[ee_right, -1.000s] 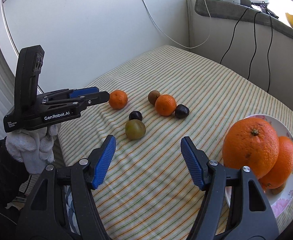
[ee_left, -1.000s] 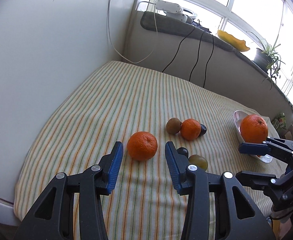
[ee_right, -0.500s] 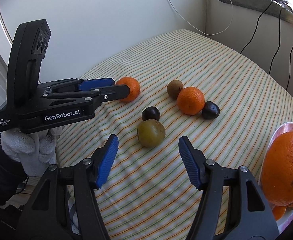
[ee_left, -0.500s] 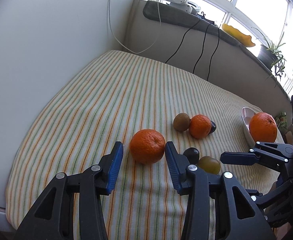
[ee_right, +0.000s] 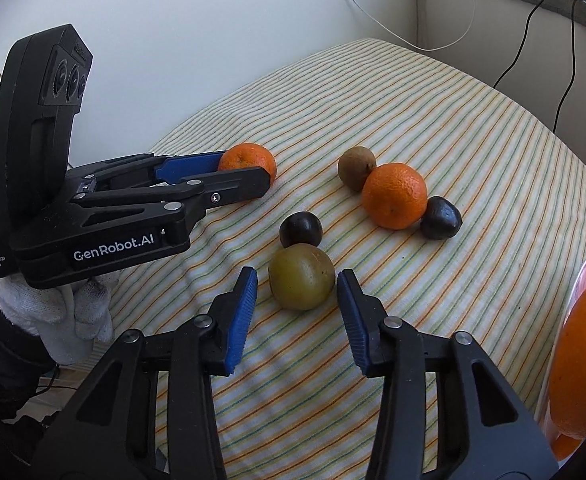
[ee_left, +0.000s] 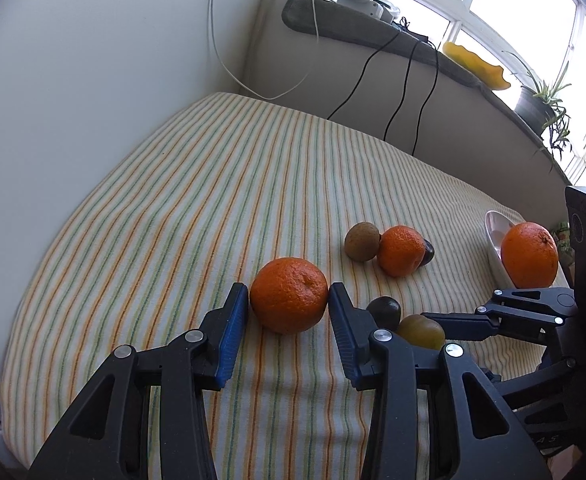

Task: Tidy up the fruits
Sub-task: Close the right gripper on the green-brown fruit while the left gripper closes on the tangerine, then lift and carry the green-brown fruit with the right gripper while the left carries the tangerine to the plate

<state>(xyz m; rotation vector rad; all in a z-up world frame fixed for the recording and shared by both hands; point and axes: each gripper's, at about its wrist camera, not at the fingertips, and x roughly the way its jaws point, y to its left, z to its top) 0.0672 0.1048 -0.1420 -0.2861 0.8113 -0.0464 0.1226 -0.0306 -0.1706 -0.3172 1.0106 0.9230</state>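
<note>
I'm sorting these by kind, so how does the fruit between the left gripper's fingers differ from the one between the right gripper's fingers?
The mandarin at the left gripper is bright orange with pebbled peel; the green-brown fruit at the right gripper is dull olive and smooth. The mandarin lies alone; the green-brown fruit touches a dark plum. Both are round and rest on the striped cloth between closing jaws.

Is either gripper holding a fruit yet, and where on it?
Neither yet. The left gripper is closing around the orange's sides, the right gripper around the green fruit's; gaps remain.
</note>
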